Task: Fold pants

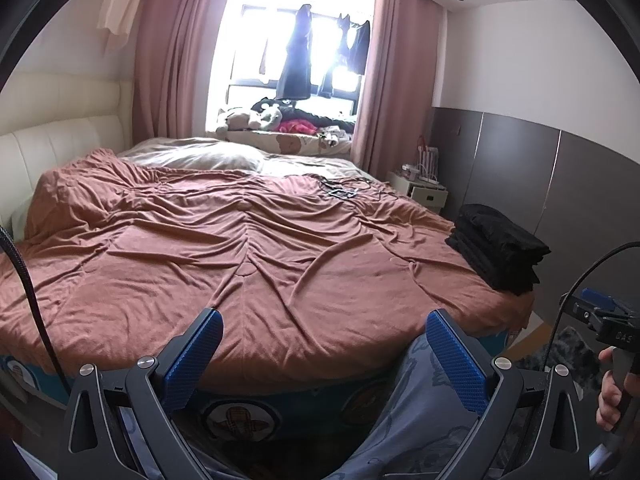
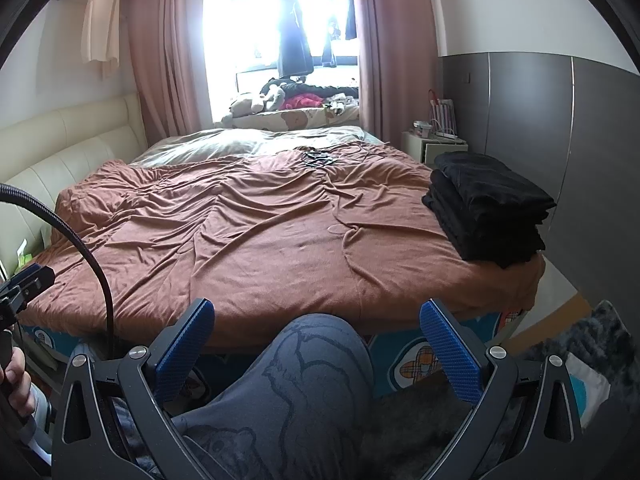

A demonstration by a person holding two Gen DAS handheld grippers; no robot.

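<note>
- Left gripper (image 1: 324,344): jaws spread wide, nothing between them, low centre of the left view, aimed over the foot of the bed (image 1: 248,248).
- Right gripper (image 2: 316,336): likewise released and empty, low centre of the right view, over a grey-clad knee (image 2: 304,376).
- Probably a ready pose: both claws level, side by side, facing the brown cover (image 2: 256,220), neither touching cloth.
- Right hand (image 1: 614,392) at the right edge of the left view, wrapped round its handle; left hand (image 2: 18,380) at the left edge of the right view, doing the same. So both tools held close together.
- Pants stack (image 2: 488,204): right middle of the right view, at the bed's right edge near the foot corner; in the left view at right middle (image 1: 500,248).
- Look of the stack: black, several flat layers, edges roughly squared, top piece slightly skewed. Soft, matte cloth; number of pieces hard to tell.
- Likely put at the edge to keep the middle of the cover free as a folding surface.
- No unfolded pants on the cover; only a small dark tangle of cable (image 2: 318,158) toward the upper centre.
- More dark clothes (image 2: 294,40) hanging at the window, top centre; whether any are pants, cannot tell.
- Judgement: either between pieces or finished; next piece not in sight.
</note>
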